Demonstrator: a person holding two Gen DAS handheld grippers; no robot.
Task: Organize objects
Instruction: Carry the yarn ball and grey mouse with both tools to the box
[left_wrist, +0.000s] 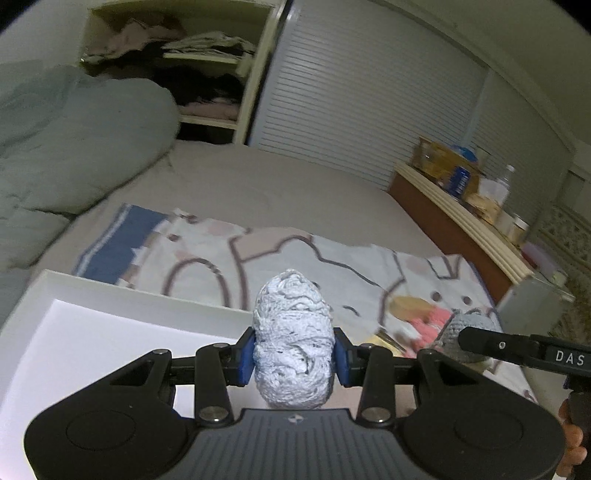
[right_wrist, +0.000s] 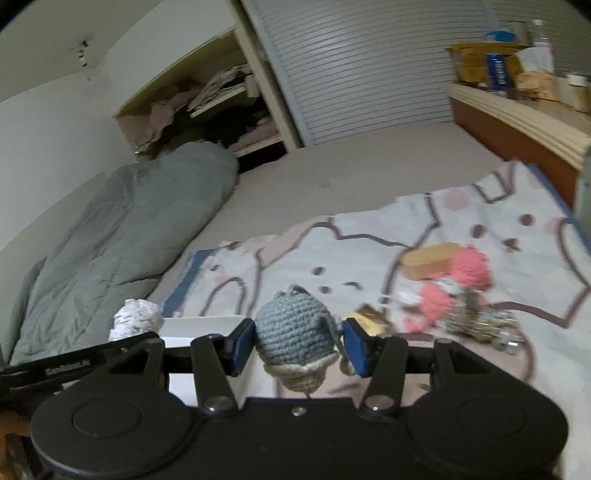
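While the left gripper (left_wrist: 294, 356) clamps white yarn (left_wrist: 293, 339) and the right gripper (right_wrist: 300, 345) a grey crochet toy (right_wrist: 295, 332), either could slip short of the box (left_wrist: 110, 295) at nine o'clock.

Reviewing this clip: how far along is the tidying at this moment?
Done: nothing shows inside the visible part of the white box. In hand: the left gripper is shut on a white crochet ball; the right gripper grips a blue-grey crochet toy. Left: the pink crochet piece, wooden round box and metallic bits lie on the patterned blanket.
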